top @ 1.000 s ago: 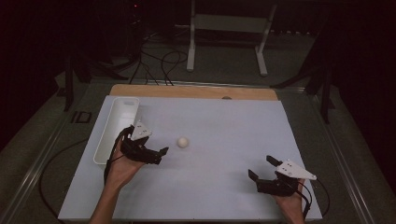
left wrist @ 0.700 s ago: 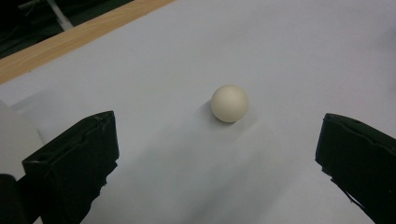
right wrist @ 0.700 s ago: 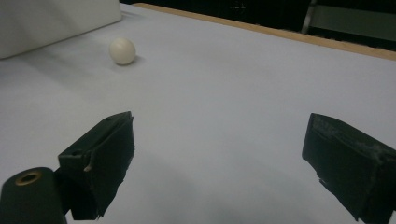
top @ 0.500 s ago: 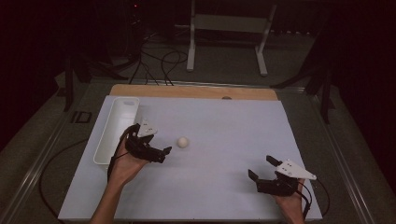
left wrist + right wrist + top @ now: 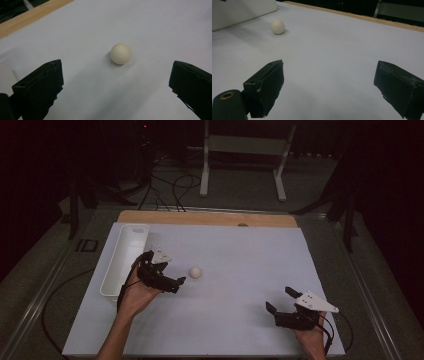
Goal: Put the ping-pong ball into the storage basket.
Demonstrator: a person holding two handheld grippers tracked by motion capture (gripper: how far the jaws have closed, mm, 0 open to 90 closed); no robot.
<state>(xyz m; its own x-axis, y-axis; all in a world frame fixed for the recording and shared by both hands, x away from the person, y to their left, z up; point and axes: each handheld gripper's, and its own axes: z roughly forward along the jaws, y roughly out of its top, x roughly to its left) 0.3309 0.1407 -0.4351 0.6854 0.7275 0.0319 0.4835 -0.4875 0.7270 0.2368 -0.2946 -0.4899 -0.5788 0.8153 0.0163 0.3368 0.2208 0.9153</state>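
Smooth round ball [image 5: 121, 53] — matte white sheet [image 5: 240, 270].

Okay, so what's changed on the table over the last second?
The left gripper has moved off the white tray toward the ball, jaws open, nothing grasped yet. The ball, the tray and the right gripper, also open, stayed where they were.

A smooth matt cream ball [image 5: 121, 53] lies on a matt white sheet [image 5: 240, 270] edged by bare wood [image 5: 200, 218].
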